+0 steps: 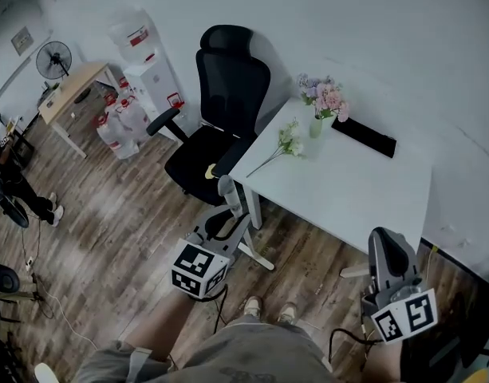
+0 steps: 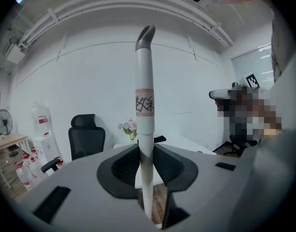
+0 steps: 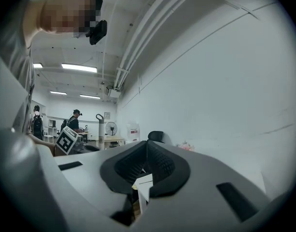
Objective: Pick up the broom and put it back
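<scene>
The broom's white handle (image 2: 145, 105), with a grey hooked cap and a red-edged label, stands upright between the jaws of my left gripper (image 2: 147, 151), which is shut on it. In the head view the grey cap (image 1: 226, 186) shows just beyond the left gripper (image 1: 232, 216), in front of the chair. The broom's head is hidden. My right gripper (image 1: 385, 242) is raised at the right near the table's corner, its pads (image 3: 157, 161) meeting at the tips with nothing between them. The right gripper view shows the broom handle (image 3: 100, 125) far off to the left.
A white table (image 1: 348, 190) carries a vase of flowers (image 1: 324, 102) and a flat black item (image 1: 364, 136). A black office chair (image 1: 220, 110) stands to its left. A water dispenser (image 1: 152, 70), water bottles (image 1: 120, 122), a wooden desk (image 1: 69, 90) and a fan (image 1: 53, 58) line the far left.
</scene>
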`<act>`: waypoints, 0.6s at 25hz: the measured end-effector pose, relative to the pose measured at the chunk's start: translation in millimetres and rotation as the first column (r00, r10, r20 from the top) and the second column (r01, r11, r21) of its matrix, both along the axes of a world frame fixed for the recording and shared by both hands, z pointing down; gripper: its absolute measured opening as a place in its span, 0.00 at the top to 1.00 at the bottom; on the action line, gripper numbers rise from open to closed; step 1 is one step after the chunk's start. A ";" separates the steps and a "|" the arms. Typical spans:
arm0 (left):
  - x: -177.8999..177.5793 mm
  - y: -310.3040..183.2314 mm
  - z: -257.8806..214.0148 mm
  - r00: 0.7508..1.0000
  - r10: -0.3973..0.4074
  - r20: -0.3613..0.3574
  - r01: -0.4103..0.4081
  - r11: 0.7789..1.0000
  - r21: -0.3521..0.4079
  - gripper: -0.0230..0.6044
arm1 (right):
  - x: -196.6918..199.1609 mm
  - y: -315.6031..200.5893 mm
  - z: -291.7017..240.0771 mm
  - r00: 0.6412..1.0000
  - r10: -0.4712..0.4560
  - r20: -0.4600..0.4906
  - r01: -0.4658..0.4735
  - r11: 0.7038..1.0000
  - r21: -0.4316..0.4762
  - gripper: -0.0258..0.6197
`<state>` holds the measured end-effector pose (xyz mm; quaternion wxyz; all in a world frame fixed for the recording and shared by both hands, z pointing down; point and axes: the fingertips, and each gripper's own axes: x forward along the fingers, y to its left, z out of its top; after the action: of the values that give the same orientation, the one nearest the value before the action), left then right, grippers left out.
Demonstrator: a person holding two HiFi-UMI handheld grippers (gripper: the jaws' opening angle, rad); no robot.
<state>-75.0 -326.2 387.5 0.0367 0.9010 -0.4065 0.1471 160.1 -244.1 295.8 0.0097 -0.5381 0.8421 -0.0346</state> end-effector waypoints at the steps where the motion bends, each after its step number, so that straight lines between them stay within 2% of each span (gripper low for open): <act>1: -3.2 7.2 -5.5 1.000 0.000 -0.005 0.000 1.000 0.005 0.81 | -1.7 4.8 -1.8 1.000 -0.002 -0.010 0.002 1.000 0.004 0.91; 8: -13.1 42.0 -24.6 0.999 -0.029 -0.028 0.030 0.999 0.036 0.81 | -17.0 20.2 8.5 0.998 -0.041 -0.046 0.039 0.999 -0.031 0.91; 15: -20.0 45.0 -26.0 0.999 -0.038 -0.029 0.040 0.998 0.039 0.81 | -35.8 18.2 23.8 0.994 -0.112 -0.012 0.110 0.990 -0.090 0.91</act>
<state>-95.0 -281.2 361.5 0.0274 0.8954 -0.4263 0.1256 124.3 -225.9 319.6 -0.0233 -0.4906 0.8684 -0.0680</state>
